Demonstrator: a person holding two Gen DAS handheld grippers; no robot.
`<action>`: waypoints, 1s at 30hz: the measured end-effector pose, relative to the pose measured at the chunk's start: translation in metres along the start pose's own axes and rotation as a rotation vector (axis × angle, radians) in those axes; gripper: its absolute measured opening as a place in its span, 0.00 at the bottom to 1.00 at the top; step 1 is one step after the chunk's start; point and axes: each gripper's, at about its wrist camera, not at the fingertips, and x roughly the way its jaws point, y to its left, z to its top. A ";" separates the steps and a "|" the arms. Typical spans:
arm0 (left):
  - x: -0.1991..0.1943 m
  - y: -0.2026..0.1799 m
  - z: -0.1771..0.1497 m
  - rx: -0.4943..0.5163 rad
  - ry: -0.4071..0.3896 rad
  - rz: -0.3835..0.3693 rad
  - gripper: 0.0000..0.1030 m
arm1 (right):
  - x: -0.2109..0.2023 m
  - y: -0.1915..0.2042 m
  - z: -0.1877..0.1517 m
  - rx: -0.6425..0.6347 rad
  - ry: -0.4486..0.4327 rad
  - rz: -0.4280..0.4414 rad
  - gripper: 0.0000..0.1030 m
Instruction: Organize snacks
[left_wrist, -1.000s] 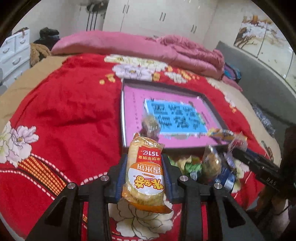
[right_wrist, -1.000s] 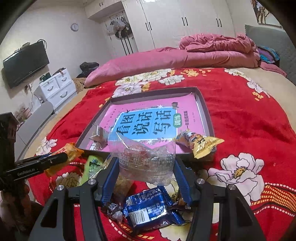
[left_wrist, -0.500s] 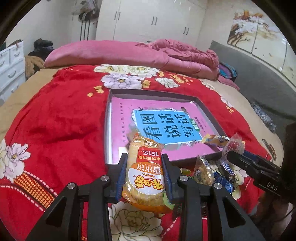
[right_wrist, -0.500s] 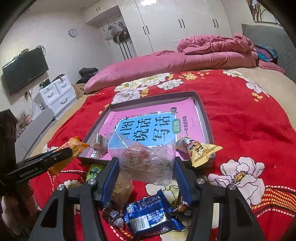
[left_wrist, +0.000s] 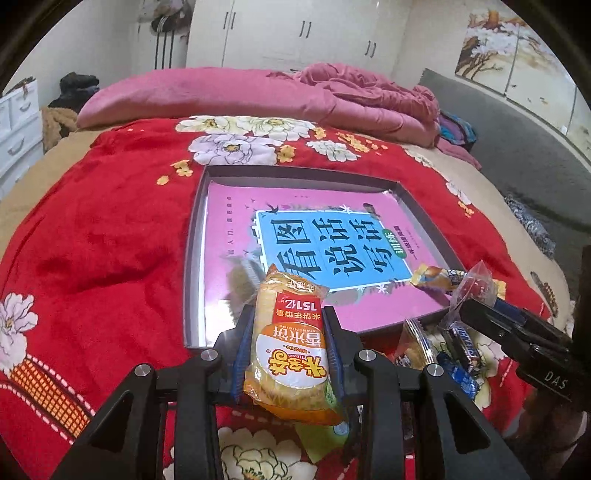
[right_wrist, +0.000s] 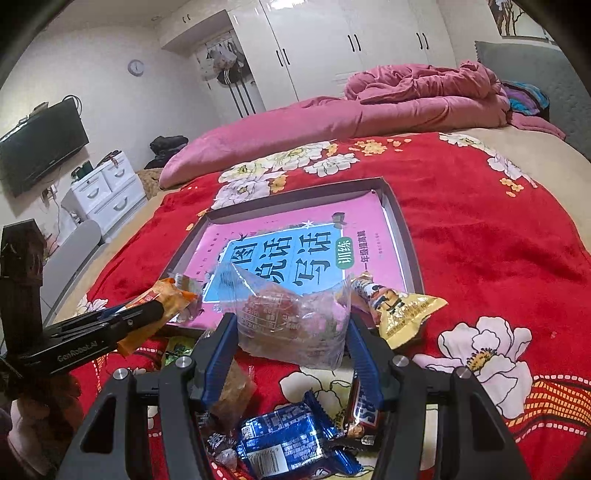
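My left gripper (left_wrist: 288, 325) is shut on an orange rice-cracker pack (left_wrist: 290, 347) and holds it above the near edge of the grey tray (left_wrist: 192, 258), which has a pink and blue book (left_wrist: 325, 243) in it. My right gripper (right_wrist: 290, 328) is shut on a clear packet of reddish snack (right_wrist: 291, 325), just short of the tray's (right_wrist: 406, 236) near rim. A yellow snack packet (right_wrist: 402, 306) lies over the tray's near right corner. Loose snacks lie on the red blanket: a blue packet (right_wrist: 288, 439), a Snickers bar (right_wrist: 364, 413).
The tray sits on a red floral blanket (left_wrist: 103, 236) on a bed. Pink quilts (right_wrist: 369, 107) are piled at the far end. White drawers (right_wrist: 107, 188) and a TV (right_wrist: 40, 144) stand to the left. A grey headboard (left_wrist: 517, 147) runs along the right.
Both grippers have moved forward toward the tray, each with its packet held. The left gripper's pack now overlaps the tray's near edge.
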 end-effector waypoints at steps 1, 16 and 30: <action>0.002 -0.001 0.001 0.006 0.003 0.004 0.35 | 0.002 -0.001 0.000 0.003 0.004 -0.004 0.57; 0.025 -0.001 0.009 0.009 0.021 0.010 0.35 | 0.028 -0.023 0.012 0.040 0.035 -0.066 0.57; 0.035 0.000 0.013 -0.001 0.027 0.008 0.35 | 0.046 -0.023 0.016 0.026 0.059 -0.078 0.57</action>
